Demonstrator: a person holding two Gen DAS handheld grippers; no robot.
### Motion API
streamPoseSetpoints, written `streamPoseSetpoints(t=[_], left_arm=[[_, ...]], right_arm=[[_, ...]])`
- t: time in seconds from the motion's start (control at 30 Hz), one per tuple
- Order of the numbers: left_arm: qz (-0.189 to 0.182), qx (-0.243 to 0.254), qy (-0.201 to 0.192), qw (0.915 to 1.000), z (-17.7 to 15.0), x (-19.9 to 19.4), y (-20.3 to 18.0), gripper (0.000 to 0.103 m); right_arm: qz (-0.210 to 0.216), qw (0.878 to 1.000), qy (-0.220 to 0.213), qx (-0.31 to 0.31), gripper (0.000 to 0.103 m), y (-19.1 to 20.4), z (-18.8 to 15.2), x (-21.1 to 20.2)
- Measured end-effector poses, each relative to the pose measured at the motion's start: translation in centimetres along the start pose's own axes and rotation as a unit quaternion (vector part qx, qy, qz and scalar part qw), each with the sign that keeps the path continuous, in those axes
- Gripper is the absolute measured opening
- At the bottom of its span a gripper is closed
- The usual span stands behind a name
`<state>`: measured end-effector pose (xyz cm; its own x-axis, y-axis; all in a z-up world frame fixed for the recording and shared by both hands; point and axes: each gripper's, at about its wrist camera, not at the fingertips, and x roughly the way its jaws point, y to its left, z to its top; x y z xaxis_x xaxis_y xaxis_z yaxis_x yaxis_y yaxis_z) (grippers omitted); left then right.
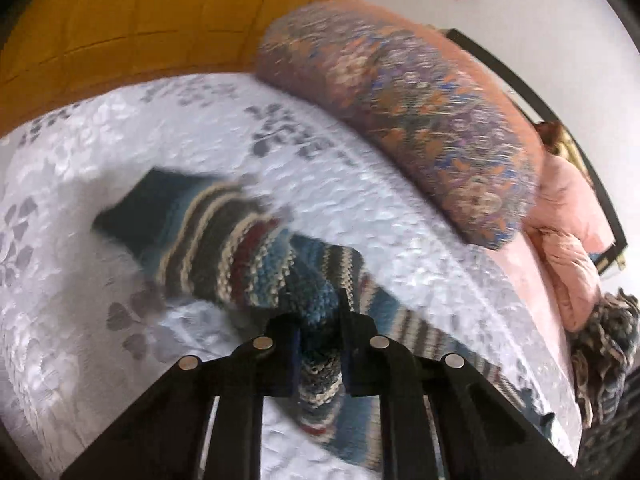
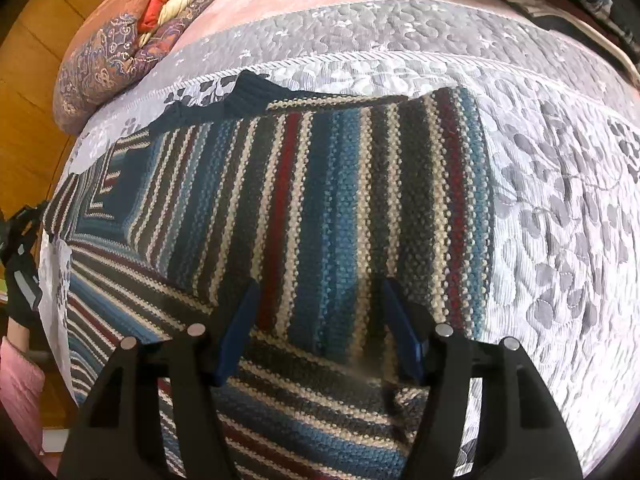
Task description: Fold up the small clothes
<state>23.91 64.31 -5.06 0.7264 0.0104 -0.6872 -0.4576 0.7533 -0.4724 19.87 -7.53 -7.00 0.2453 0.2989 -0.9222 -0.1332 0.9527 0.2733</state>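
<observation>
Spread gripper [image 2: 320,328] over striped sweater [image 2: 320,184]

Blue-red-cream striped knit sweater [image 2: 320,184]

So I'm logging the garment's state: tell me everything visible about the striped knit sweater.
The striped knit sweater is chunky wool-like knit in blue, dark grey, cream and red bands with a dark trim edge. It lies mostly spread flat on the grey floral bedspread, one part folded over. The left gripper pinches a bunched, lifted section; the right gripper hangs open above it.
</observation>
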Motion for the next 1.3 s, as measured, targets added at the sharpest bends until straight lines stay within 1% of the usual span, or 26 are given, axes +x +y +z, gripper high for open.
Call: streamPoseSetpoints(t=[0.17,0.3,0.4,0.6,0.73,0.8,0.87,1.03,1.17,1.3], left_arm=[[-0.040,0.031,-0.007,0.9987,-1.3,-1.5,-4.5,0.014],[-0.082,0.059,-0.006,0.9949,-2.9,-2.8,-8.5,0.014],[-0.122,0.089,0.002,0.9885,-4.9,-3.9,-12.5,0.014],[-0.173,0.144,0.020,0.9742,-9.3,-5.1,-18.8,0.014],[-0.183,0.182,0.017,0.9659,-12.1,-5.2,-22.1,0.014],[-0.189,0.194,0.029,0.9622,-13.7,-4.7,-23.3,0.014],[-0.186,0.205,0.043,0.9598,-15.3,-3.9,-23.9,0.014],[-0.178,0.220,0.078,0.9559,-18.1,-2.0,-24.1,0.014],[-0.179,0.225,0.101,0.9525,-19.4,-1.0,-23.6,0.014],[-0.176,0.224,0.139,0.9483,-20.8,0.4,-23.0,0.015]], right_arm=[[0.000,1.000,-0.002,0.000,0.062,-0.1,0.1,-0.3],[0.000,1.000,-0.007,0.003,0.062,-0.2,0.2,-0.8],[-0.001,1.000,-0.009,0.004,0.062,-0.2,0.3,-0.9],[-0.001,1.000,-0.009,0.004,0.062,-0.2,0.3,-1.0],[0.000,1.000,-0.010,0.004,0.062,-0.2,0.3,-1.1],[0.000,1.000,-0.010,0.003,0.062,-0.1,0.3,-1.1],[0.000,1.000,-0.010,0.003,0.062,-0.2,0.3,-1.1],[0.001,1.000,-0.007,0.004,0.062,-0.4,0.4,-1.0],[-0.001,1.000,-0.005,0.004,0.062,-0.3,0.4,-0.8],[-0.001,1.000,-0.001,0.006,0.062,0.0,0.5,-0.5]])
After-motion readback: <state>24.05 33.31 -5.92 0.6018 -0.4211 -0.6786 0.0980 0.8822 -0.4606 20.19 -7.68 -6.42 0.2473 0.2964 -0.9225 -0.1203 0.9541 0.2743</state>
